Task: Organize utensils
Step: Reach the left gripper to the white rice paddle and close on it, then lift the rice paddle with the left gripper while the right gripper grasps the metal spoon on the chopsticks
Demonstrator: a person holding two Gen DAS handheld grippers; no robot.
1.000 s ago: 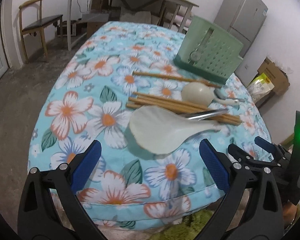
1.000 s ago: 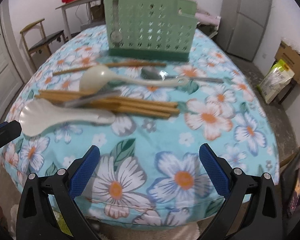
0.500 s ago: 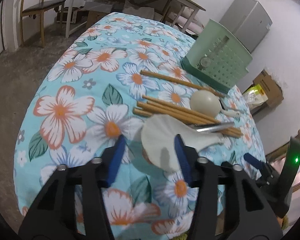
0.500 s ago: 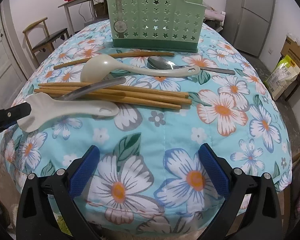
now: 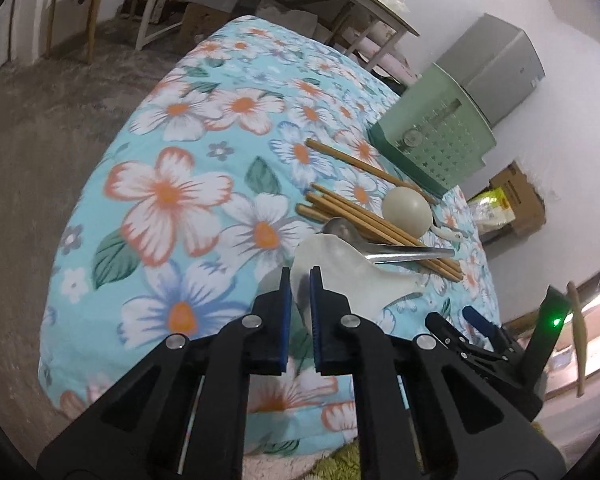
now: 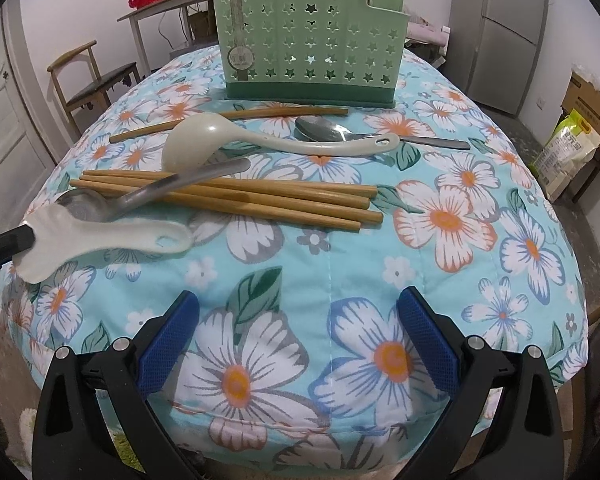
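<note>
Though the green utensil holder (image 6: 308, 40) carries a label strip on its front, the print there is too small to read. Its inside is hidden behind the star-punched wall, so whether it holds anything cannot be told. The left tool (image 5: 300, 288) is clenched on the broad end of the white rice paddle (image 5: 340, 276) at the near edge of the table (image 6: 340, 248) (covered in a floral cloth). The right tool (image 6: 298, 332) hangs released, its blue pads wide apart over the cloth. A steel spoon (image 6: 148, 196) lies across the bundled chopsticks (image 6: 260, 196); a cream ladle (image 6: 260, 140) and second spoon (image 6: 340, 132) lie nearer the holder.
</note>
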